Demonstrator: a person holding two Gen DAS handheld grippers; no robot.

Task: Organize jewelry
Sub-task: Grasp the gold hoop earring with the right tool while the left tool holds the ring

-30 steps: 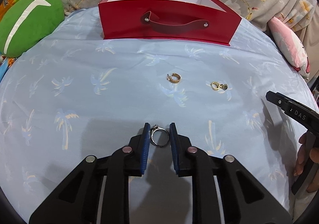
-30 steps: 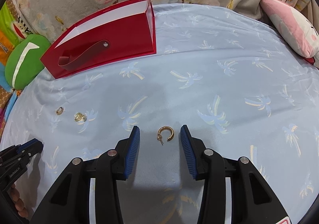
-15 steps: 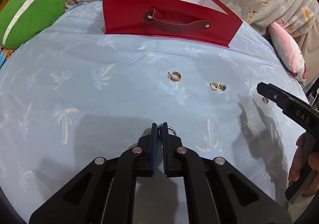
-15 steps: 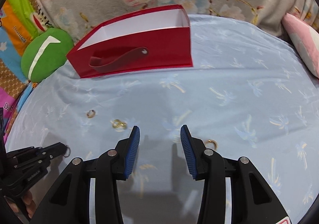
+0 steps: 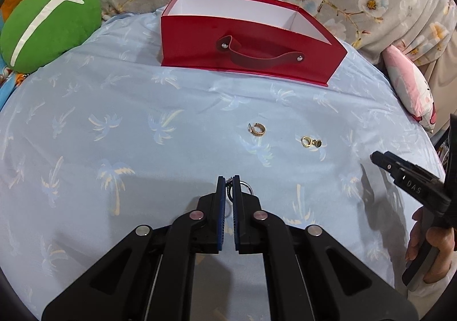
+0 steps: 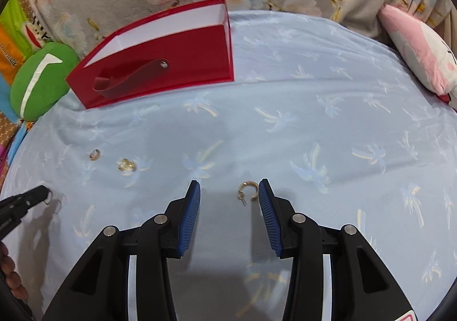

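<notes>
Cushion (image 5: 48, 27) in green sits far left, with the red box (image 5: 245, 44) open-topped at the back of our blue sheet (image 5: 114, 109). Our left gripper (image 5: 228, 187) has its pads pinched tight on the silver ring (image 5: 246, 185), lifted just off the sheet. Beyond it lie a gold hoop earring (image 5: 257, 129) and, further right, a gold earring with a dark stud (image 5: 310, 141), well apart from the box. Over to our right gripper (image 6: 230, 195): fingers spread wide, another gold hoop (image 6: 247, 189) on the sheet between them, close to the right pad (image 6: 267, 215). Pink pillow (image 6: 417, 47) far right.
</notes>
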